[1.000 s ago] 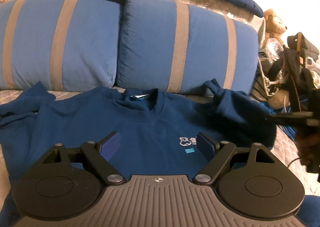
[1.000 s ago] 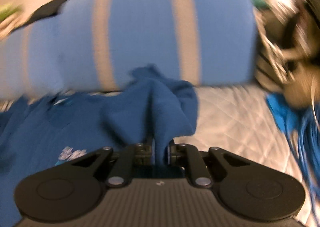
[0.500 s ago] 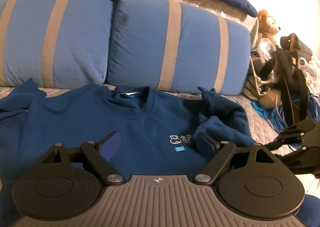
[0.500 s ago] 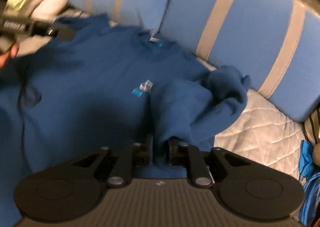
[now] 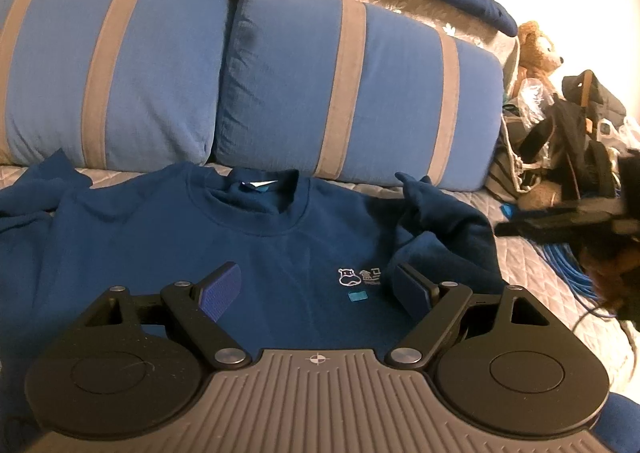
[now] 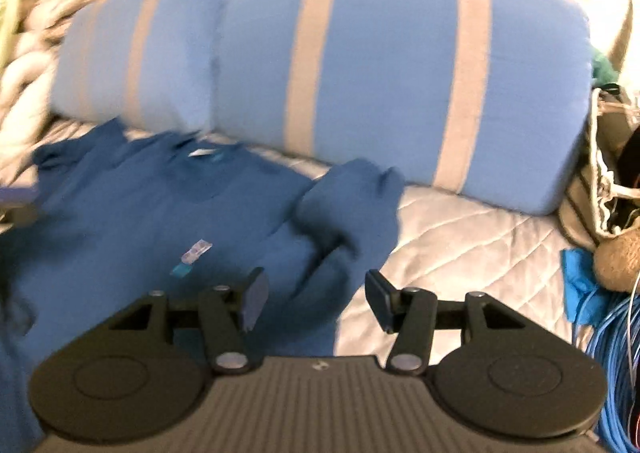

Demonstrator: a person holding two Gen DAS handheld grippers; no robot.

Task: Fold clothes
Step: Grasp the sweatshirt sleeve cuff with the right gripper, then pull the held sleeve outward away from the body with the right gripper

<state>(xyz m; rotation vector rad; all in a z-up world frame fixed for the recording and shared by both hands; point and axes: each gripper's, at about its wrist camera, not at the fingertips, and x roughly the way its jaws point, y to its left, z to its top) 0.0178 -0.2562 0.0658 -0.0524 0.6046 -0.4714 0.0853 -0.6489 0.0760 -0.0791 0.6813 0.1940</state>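
Right wrist: sweatshirt (image 6: 132, 229) sleeve (image 6: 348, 205) edges bare quilt (image 6: 480, 249).

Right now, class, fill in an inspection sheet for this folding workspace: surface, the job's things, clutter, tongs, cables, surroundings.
Surface: quilted grey bed cover, partly bare.
Job's things: blue sweatshirt lies front up, collar toward the pillows; its sleeve is bunched over the chest edge.
Clutter: teddy bear, bags with straps, dark garments on top of the pillows.
Tongs: left tongs open, empty, above the sweatshirt; right tongs opening, sleeve below them, not pinched.
Cables: blue cable bundle at the bed's edge.
Surroundings: two blue striped pillows behind the sweatshirt.
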